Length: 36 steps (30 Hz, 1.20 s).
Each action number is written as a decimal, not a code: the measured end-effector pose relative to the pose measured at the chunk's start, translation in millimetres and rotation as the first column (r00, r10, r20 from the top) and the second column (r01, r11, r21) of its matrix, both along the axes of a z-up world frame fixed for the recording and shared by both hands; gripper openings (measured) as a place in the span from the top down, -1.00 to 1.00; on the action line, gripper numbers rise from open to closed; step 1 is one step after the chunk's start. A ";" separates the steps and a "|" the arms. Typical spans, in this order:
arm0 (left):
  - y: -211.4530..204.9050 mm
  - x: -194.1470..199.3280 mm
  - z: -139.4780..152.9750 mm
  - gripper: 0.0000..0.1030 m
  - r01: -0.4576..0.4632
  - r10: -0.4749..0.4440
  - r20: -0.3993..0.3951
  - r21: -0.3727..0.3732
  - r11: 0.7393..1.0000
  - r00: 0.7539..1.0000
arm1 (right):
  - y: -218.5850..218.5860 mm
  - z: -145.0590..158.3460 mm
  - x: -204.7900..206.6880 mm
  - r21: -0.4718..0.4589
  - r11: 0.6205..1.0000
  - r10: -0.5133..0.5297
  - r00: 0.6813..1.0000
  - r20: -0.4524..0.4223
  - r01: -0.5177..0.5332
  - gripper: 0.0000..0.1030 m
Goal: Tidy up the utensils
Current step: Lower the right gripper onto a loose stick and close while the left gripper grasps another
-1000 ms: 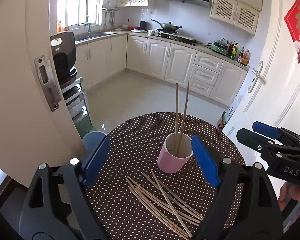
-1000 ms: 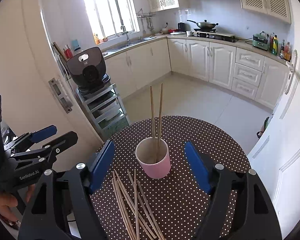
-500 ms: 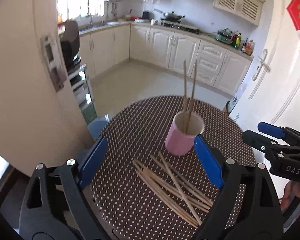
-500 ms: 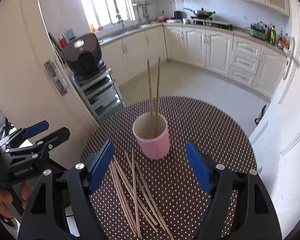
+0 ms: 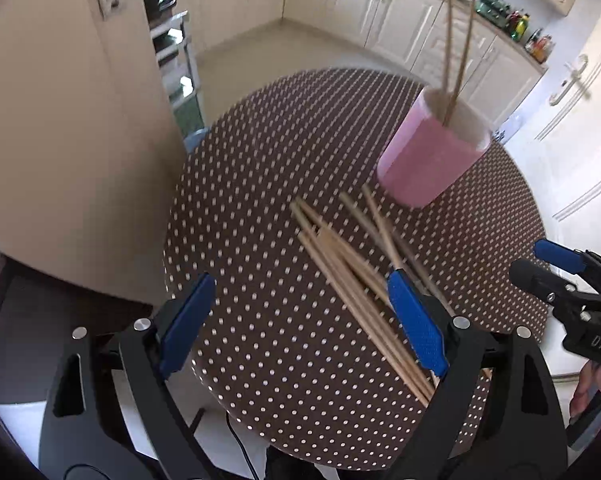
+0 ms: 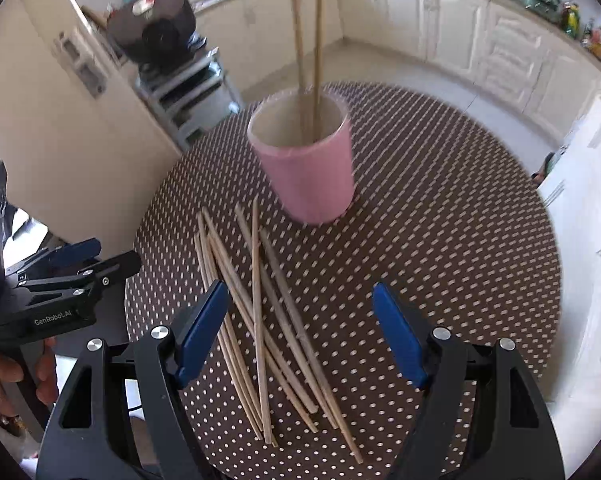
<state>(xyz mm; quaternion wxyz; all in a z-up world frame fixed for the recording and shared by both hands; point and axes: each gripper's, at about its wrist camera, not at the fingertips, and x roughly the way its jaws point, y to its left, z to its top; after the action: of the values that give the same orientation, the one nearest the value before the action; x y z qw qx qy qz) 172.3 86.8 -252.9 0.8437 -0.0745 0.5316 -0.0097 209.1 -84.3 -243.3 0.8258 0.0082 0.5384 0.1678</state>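
A pink cup point(image 5: 432, 160) point(image 6: 306, 168) stands on the round brown polka-dot table point(image 5: 268, 200) point(image 6: 440, 220) with two wooden chopsticks point(image 5: 456, 52) point(image 6: 308, 40) upright in it. Several loose chopsticks point(image 5: 352, 280) point(image 6: 260, 304) lie in a fan in front of the cup. My left gripper point(image 5: 300, 292) hovers open over the table, its right finger above the pile. My right gripper point(image 6: 300, 300) is open above the near ends of the pile, nothing between its pads. Each gripper shows at the edge of the other's view.
A cream door point(image 5: 60, 120) stands close on the table's left. A metal trolley point(image 6: 184, 84) with a dark appliance point(image 6: 152, 32) sits behind it. White kitchen cabinets point(image 6: 480, 48) run along the far wall, and a white door point(image 5: 580, 92) is at the right.
Both grippers have dropped toward the table and tipped downward, so the cup and the chopstick pile appear larger and closer. Both remain open and empty.
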 end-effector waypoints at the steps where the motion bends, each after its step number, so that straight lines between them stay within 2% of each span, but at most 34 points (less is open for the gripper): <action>1: 0.4 -0.3 -4.4 -0.68 -0.003 0.003 -0.014 -0.007 1.000 1.000 | 5.0 -7.4 2.1 0.003 1.000 0.021 1.000 -0.023 -0.021 -0.25; 8: -0.5 -0.3 -18.5 -0.68 -0.024 0.021 -0.060 -0.048 0.999 0.998 | 36.4 -41.6 21.3 0.035 0.994 0.108 0.984 -0.142 -0.104 0.35; 14: 4.0 0.5 -28.0 -0.68 -0.061 0.054 -0.098 -0.068 0.996 0.994 | 60.2 -67.1 33.6 0.043 0.986 0.166 0.964 -0.209 -0.160 0.68; 23: 13.7 0.2 -41.9 -0.68 -0.102 0.090 -0.152 -0.073 0.992 0.984 | 77.1 -87.9 43.2 -0.005 0.975 0.214 0.941 -0.263 -0.223 0.86; 29: 5.0 10.3 -52.6 -0.68 -0.086 0.072 -0.176 -0.074 0.994 0.982 | 66.2 -88.7 42.0 0.027 0.974 0.222 0.942 -0.252 -0.223 0.91; 31: 0.8 17.9 -58.2 -0.62 -0.080 0.066 -0.192 -0.066 0.995 0.979 | 56.3 -82.0 41.9 0.053 0.975 0.221 0.944 -0.246 -0.215 0.91; 33: -2.7 24.4 -65.1 -0.47 -0.080 0.063 -0.218 -0.069 0.994 0.974 | 47.1 -75.5 42.4 0.065 0.975 0.222 0.945 -0.240 -0.212 0.91; 36: -6.6 31.3 -74.1 -0.42 -0.079 0.062 -0.252 -0.055 0.995 0.966 | 32.1 -66.9 44.1 0.098 0.977 0.210 0.948 -0.239 -0.192 0.91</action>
<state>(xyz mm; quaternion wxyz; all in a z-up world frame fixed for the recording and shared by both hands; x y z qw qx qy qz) 203.6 80.2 -327.0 0.7668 -0.1213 0.6302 0.0126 253.2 -52.3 -310.2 0.7299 0.0046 0.6287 0.2682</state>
